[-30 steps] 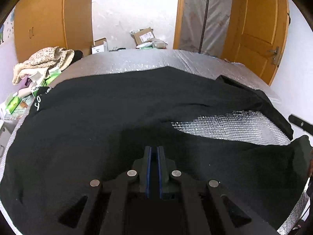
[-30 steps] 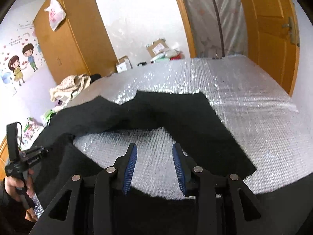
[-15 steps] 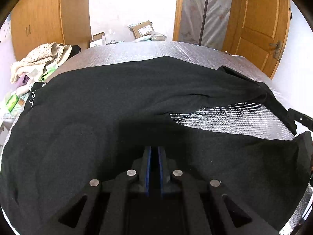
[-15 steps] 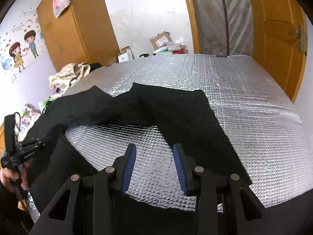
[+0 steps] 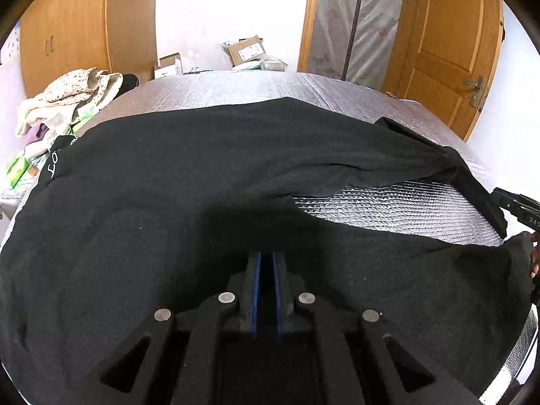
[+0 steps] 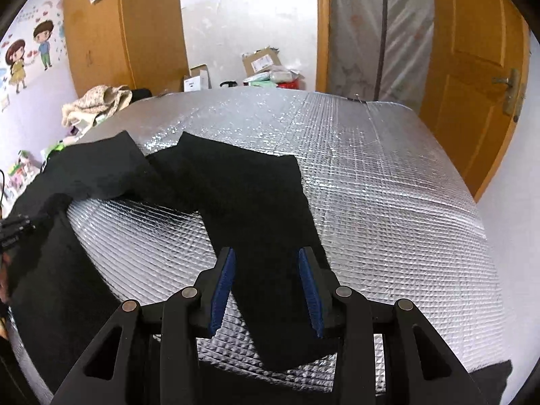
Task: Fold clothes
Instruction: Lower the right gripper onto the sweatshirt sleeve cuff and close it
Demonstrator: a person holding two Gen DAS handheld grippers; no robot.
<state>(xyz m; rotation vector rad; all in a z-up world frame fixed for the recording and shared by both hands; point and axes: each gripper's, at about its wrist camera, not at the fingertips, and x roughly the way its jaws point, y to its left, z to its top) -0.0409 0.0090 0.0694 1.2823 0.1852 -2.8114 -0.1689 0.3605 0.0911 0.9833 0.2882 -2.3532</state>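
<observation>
A black long-sleeved garment (image 5: pixel 202 168) is spread over a silver quilted surface (image 6: pixel 388 185). My left gripper (image 5: pixel 266 256) is low over the garment's near edge. Its blue pads are almost together, with dark cloth in the narrow gap. In the right wrist view the left gripper (image 6: pixel 17 227) sits at the far left with the cloth drawn up to it. My right gripper (image 6: pixel 266 253) is open above one black sleeve (image 6: pixel 256 202), a finger on each side of it and neither pad touching. The right gripper (image 5: pixel 519 202) also shows at the left wrist view's right edge.
A pile of beige clothes (image 5: pixel 74 91) and small packets (image 5: pixel 20 168) lie past the surface's left side. Cardboard boxes (image 5: pixel 246 49) stand on the floor behind it. A wooden wardrobe (image 5: pixel 67 27) is at the back left. A wooden door (image 5: pixel 449 50) is at the right.
The right gripper has shifted right and rolled, from bare foil to over the black sleeve, its jaws as wide as before. The left gripper stays in place on the cloth.
</observation>
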